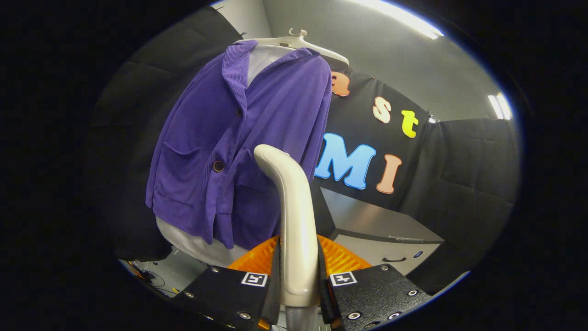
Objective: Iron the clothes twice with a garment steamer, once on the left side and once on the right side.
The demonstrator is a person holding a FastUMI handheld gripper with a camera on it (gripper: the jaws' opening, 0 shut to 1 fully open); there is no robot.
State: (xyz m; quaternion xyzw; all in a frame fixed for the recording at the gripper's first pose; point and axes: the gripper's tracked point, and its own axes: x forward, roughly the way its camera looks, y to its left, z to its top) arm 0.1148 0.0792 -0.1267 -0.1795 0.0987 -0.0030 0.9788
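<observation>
Cream plastic fills the gap between the tongs [298,280]: the steamer [294,216] stands upright there, its handle pinched from both sides by the two black fingers [232,289], so the tongs are clamped on it. From the grip the handle rises straight ahead, then bends over at the top into a rounded head that leans toward the jacket [239,147]. Behind the handle, just past the fingers, an orange ribbed part [342,259] shows on either side of it.

Beyond the steamer hangs the purple jacket, on a pale hanger [298,41] whose hook sits at the very top. The jacket is of a fine ribbed cloth with a turned collar, a dark button [218,166] near the middle of its front, and a patch pocket [177,163] to the left of that button. A white garment [197,241] shows under it, at the neck and below the hem. The steamer's head overlaps the jacket's lower front, to the right of the button; whether it touches the cloth cannot be told.

To the right of the jacket and beyond the tongs stands a grey cabinet [381,225], with a dark handle [394,259] on its front. Black cloth walls close in the booth on both sides.
</observation>
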